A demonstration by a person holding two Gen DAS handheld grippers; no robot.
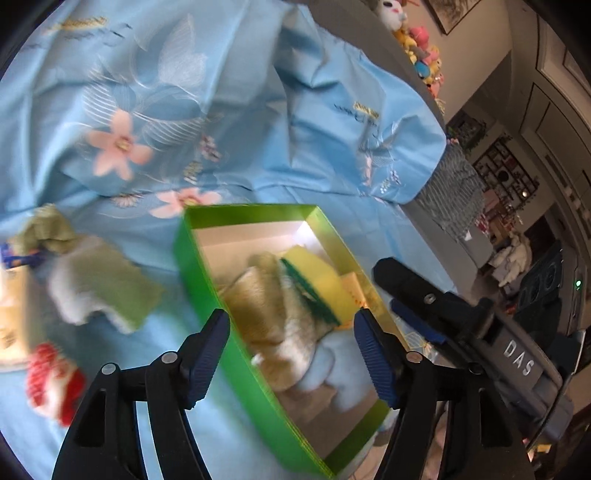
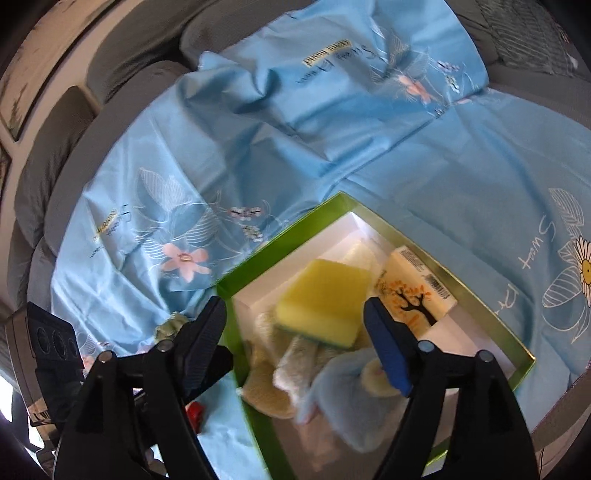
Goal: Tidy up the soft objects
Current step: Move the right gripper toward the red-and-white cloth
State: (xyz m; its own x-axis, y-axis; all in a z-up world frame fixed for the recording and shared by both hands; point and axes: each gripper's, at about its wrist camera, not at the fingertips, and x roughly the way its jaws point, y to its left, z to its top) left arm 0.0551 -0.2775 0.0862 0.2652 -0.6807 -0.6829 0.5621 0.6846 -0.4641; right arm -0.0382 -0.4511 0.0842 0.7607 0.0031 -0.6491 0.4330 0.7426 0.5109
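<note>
Blue sheet [image 2: 258, 147]: script "Sweet" at right edge. Green box [image 2: 480, 317], lower centre: yellow sponge [image 2: 325, 295], beige cloths [image 2: 266, 387], blue cloth [image 2: 343, 398], tree-printed packet [image 2: 417, 291]. Left gripper [image 1: 291, 354] and right gripper [image 2: 295, 339]: jaws released, empty. Other gripper's body [image 1: 517, 354]: "DAS".

I note a light blue floral sheet [image 2: 332, 147] spread over grey sofa cushions [image 2: 122, 48]. Along a ledge at upper right I see a row of plush toys [image 1: 417, 40], with a framed picture [image 1: 452, 14] behind.
</note>
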